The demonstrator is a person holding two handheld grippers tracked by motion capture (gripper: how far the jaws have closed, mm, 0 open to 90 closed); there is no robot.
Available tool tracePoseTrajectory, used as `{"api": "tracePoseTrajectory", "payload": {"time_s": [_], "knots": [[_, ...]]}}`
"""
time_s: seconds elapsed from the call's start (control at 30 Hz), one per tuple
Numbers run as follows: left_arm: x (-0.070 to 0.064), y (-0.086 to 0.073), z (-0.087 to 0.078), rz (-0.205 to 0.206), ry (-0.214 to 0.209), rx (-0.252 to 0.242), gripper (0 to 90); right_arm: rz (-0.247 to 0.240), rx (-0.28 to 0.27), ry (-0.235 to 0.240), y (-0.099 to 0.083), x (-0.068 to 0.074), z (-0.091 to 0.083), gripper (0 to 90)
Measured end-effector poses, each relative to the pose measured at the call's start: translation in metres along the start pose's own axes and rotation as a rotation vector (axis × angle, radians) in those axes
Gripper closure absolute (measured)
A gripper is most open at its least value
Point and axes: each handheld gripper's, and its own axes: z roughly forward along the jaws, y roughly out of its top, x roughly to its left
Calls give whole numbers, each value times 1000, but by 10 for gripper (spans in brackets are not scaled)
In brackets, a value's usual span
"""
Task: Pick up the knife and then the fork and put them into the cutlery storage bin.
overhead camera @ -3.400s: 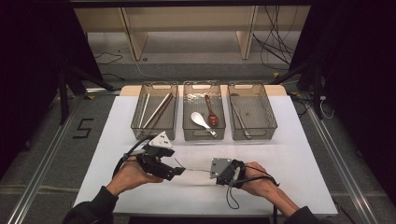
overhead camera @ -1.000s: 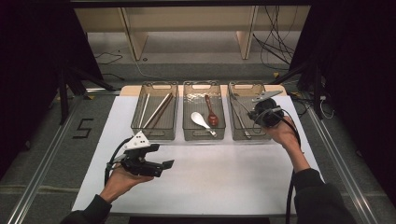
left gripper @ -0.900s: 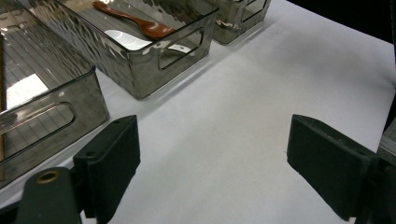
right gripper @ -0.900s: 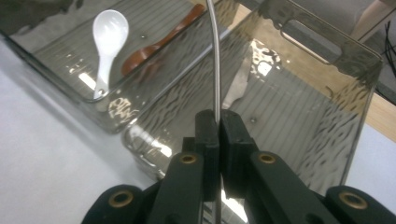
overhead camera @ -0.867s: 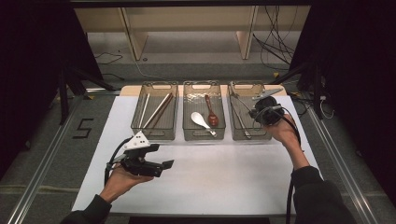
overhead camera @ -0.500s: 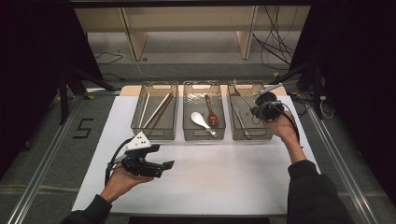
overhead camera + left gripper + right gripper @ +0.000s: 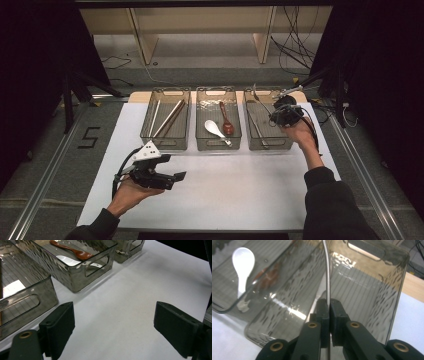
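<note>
Step in hand: placing the metal utensil (image 7: 327,272) into the right bin (image 7: 267,142). The right gripper (image 7: 328,307) clamps its handle above that bin. Next: lower, then release. The left gripper (image 7: 112,332) idles wide open, well left of that bin.

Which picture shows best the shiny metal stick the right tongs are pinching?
The right gripper view: the metal utensil rises from between the shut right tongs. In the high view it's a thin sliver over the right bin.

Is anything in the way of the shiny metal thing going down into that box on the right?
Nothing visible blocks it. The right gripper pinches the metal utensil above the right bin, whose top is open. One utensil already lies inside.
</note>
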Motion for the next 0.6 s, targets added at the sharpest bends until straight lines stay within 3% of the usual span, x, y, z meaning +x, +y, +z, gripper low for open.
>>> {"api": "tracePoseTrajectory", "payload": {"time_s": [0.33, 0.6], "knots": [[0, 0, 1, 4, -2, 4, 164, 39, 27, -17, -7, -9, 5, 873], [0, 0, 1, 3, -2, 6, 165, 43, 42, -20, -8, -9, 9, 872]]}}
